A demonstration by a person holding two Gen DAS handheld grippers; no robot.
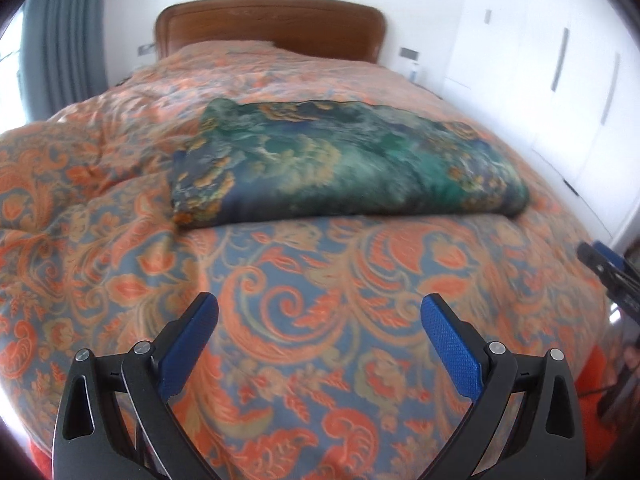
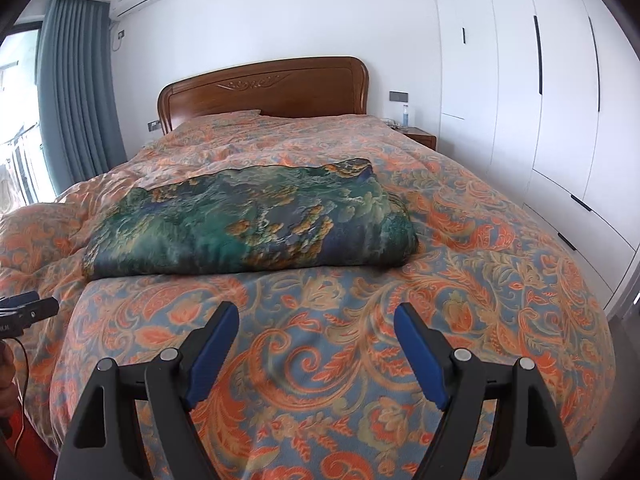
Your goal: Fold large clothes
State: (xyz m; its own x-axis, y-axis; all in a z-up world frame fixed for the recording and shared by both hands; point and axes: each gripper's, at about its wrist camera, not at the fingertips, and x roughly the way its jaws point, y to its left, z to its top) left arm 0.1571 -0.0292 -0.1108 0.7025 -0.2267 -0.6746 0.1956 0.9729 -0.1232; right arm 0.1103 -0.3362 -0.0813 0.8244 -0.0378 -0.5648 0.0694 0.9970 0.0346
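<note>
A green, blue and gold patterned cloth (image 1: 344, 160) lies folded into a thick rectangle on the bed; it also shows in the right wrist view (image 2: 248, 224). My left gripper (image 1: 320, 308) is open and empty, over the bedspread well short of the cloth's near edge. My right gripper (image 2: 316, 316) is open and empty, also short of the cloth. The right gripper shows at the right edge of the left wrist view (image 1: 608, 268). The left gripper shows at the left edge of the right wrist view (image 2: 28, 312).
The bed carries an orange and blue paisley bedspread (image 2: 360, 360) and a wooden headboard (image 2: 264, 88). White wardrobes (image 2: 540, 100) line the right wall. A nightstand (image 2: 420, 136) stands beside the headboard. A blue curtain (image 2: 76, 100) hangs at the left.
</note>
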